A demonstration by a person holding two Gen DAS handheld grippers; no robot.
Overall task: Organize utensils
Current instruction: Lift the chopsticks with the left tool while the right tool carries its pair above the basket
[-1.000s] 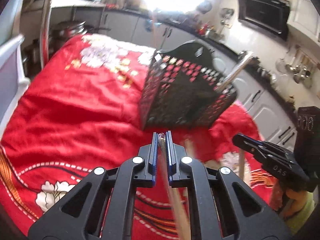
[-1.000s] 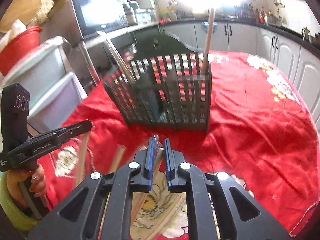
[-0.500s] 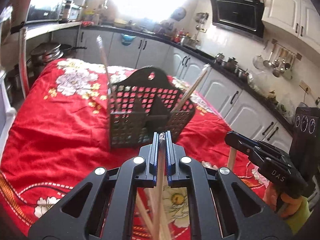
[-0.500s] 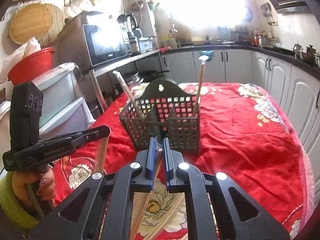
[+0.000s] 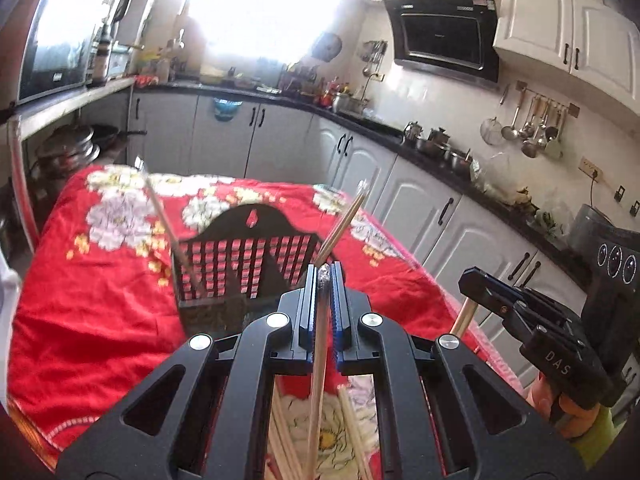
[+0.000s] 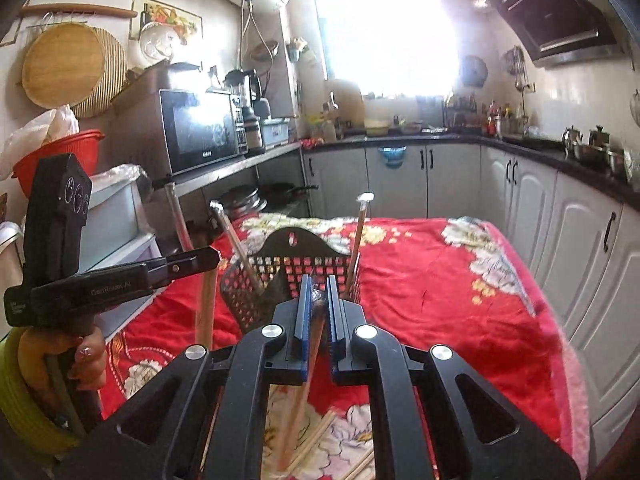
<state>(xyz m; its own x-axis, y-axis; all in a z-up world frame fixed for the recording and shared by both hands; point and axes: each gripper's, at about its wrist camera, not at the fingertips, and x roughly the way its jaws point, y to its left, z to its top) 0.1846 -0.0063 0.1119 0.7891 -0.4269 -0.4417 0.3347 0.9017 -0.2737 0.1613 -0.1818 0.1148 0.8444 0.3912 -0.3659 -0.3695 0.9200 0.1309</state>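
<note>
Each hand-held gripper, left [image 5: 323, 280] and right [image 6: 316, 292], is clamped on a chopstick (basket [image 5: 240, 268] just beyond).

My left gripper [image 5: 325, 280] is matt black plastic with ribbed blue pads and shiny metal screw heads, and the right gripper [image 6: 318, 292] looks the same. Each pinches a pale, smooth wooden chopstick [image 5: 316, 380] with a silvery metallic cap; the right one's chopstick [image 6: 304, 380] reads slightly redder. The caddy [image 5: 224, 264] appears as dull black perforated plastic. I see the bench [image 5: 80, 300] draped in soft red cloth with a printed flower pattern, slightly rumpled. The cabinet doors [image 6: 452, 176] look like satin white panels with dark handles.
</note>
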